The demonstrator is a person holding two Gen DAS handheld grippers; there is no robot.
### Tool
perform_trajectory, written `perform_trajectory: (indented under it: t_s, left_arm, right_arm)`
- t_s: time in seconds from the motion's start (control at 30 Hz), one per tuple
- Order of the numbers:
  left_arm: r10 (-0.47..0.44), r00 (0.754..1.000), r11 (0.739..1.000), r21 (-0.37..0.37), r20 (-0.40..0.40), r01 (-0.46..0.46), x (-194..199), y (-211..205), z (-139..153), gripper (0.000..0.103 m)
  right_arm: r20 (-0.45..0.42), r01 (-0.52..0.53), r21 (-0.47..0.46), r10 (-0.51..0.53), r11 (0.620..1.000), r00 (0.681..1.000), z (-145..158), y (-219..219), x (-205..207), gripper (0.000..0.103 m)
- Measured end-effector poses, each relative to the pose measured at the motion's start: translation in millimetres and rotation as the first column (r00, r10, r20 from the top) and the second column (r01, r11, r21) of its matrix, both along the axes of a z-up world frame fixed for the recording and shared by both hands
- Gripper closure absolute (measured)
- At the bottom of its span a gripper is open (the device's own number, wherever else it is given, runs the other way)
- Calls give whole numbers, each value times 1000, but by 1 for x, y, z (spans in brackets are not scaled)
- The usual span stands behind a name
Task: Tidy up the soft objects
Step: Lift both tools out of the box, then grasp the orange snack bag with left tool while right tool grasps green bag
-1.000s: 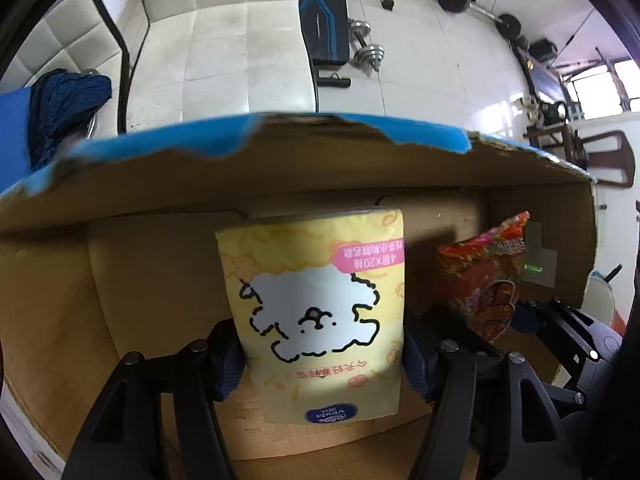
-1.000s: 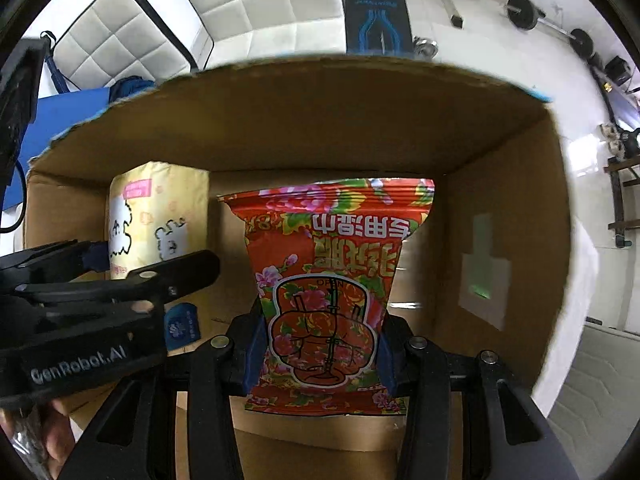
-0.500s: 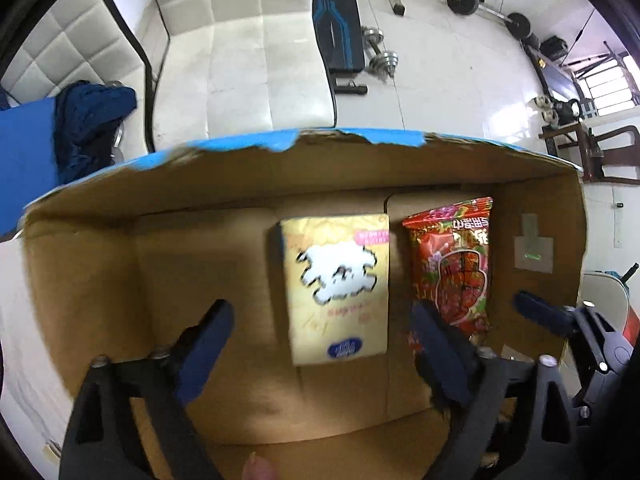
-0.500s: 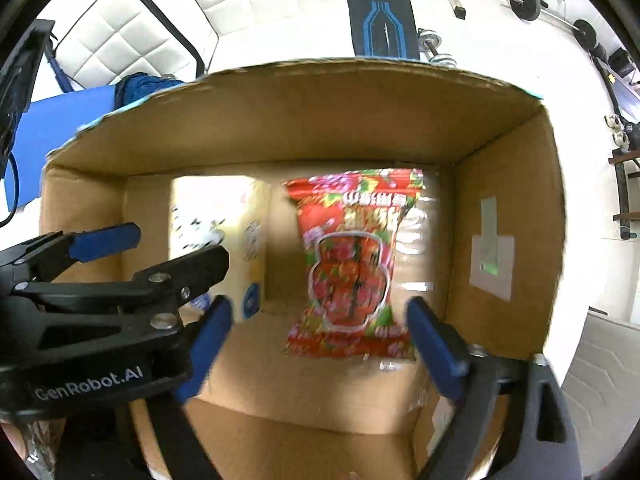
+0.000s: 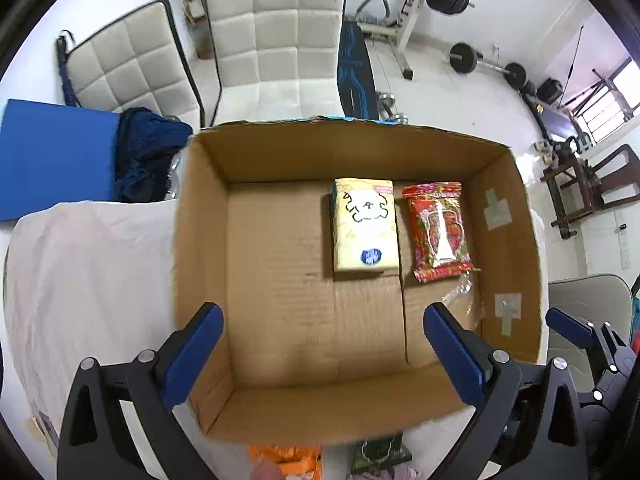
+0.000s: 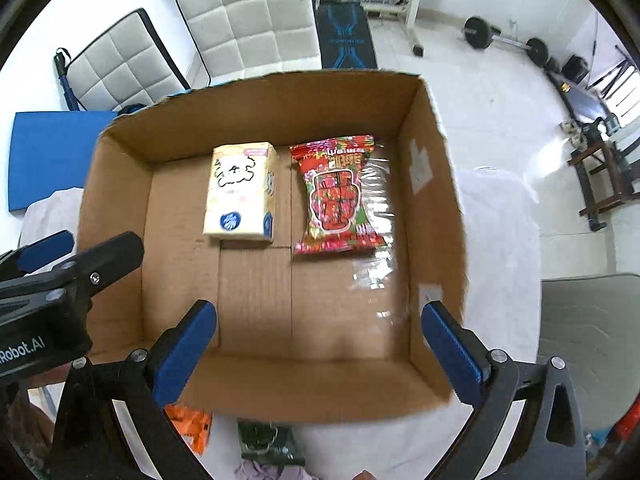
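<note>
A yellow tissue pack (image 5: 366, 230) (image 6: 242, 192) and a red snack bag (image 5: 438, 230) (image 6: 338, 196) lie side by side on the floor of an open cardboard box (image 5: 280, 152) (image 6: 260, 108), toward its far right. My left gripper (image 5: 322, 354) is open and empty, held above the box's near edge. My right gripper (image 6: 320, 350) is open and empty, also above the near edge, to the right of the left one. An orange packet (image 5: 286, 460) (image 6: 190, 426) and a dark green packet (image 5: 380, 456) (image 6: 264, 442) lie on the table just before the box.
The box stands on a white cloth-covered table (image 5: 88, 264). A blue mat (image 5: 52, 156) with dark blue cloth (image 5: 148, 152) lies left of it. White padded chairs (image 5: 276, 40) and gym weights (image 5: 484, 64) stand behind. A grey seat (image 6: 588, 340) is at the right.
Both grippers opened, let go of the tissue pack and the snack bag inside the box, and drew back up and toward me. The two items now lie flat on the box floor.
</note>
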State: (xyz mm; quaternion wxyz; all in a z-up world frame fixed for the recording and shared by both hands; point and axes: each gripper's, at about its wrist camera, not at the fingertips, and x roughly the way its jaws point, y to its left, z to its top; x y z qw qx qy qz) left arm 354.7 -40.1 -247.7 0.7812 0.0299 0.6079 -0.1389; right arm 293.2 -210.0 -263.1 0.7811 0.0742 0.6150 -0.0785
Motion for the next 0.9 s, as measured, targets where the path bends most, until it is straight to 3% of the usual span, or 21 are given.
perform_trajectory:
  t_s: [0.4, 0.57, 0.67, 0.77, 0.9]
  left_arm:
    - [11, 992, 1000, 4, 126, -11, -79, 19, 67, 0]
    - [36, 993, 999, -37, 108, -33, -98, 25, 83, 0]
    - [58, 994, 997, -54, 88, -53, -112, 35, 84, 0]
    - [97, 994, 995, -26, 46, -96, -127, 49, 65, 0]
    - [150, 987, 986, 85, -59, -145, -147, 72, 5, 0]
  right_arm:
    - [110, 24, -19, -22, 1000, 994, 70, 18, -72, 0]
    - [120, 17, 37, -21, 999, 993, 87, 19, -96, 0]
    - [75, 15, 97, -23, 995, 997, 74, 20, -108, 0]
    - [-34, 14, 165, -8, 986, 999, 36, 25, -127, 0]
    - [-167, 28, 211, 8, 977, 986, -30, 34, -138, 0]
